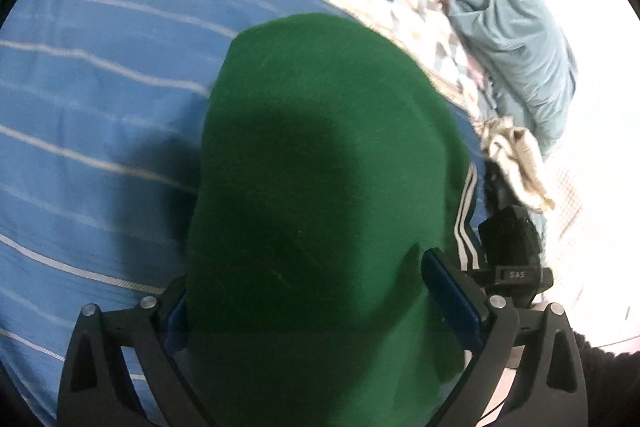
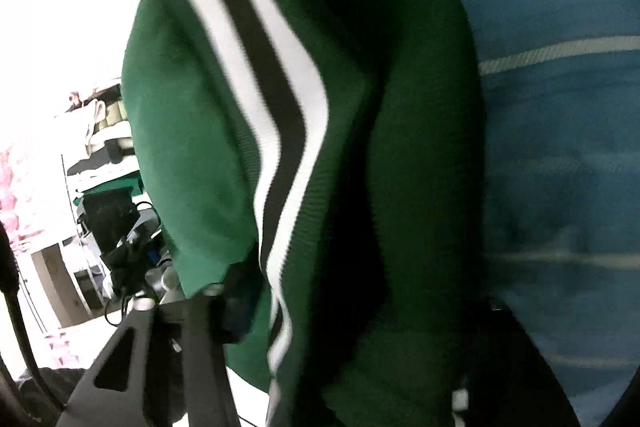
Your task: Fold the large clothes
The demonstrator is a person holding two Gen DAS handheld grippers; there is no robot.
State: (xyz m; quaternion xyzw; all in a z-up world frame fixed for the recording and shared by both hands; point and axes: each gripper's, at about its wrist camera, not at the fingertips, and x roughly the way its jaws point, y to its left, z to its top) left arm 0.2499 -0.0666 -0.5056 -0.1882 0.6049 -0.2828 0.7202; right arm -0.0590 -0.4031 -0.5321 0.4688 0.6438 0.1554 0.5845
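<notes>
L tongs grip green garment; R tongs too.

A green garment with white-and-dark striped trim hangs bunched over the blue striped bedsheet.

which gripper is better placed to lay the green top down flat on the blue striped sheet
Left, probably: the left gripper has the green knit garment between its fingers, directly over the blue striped sheet.
</notes>
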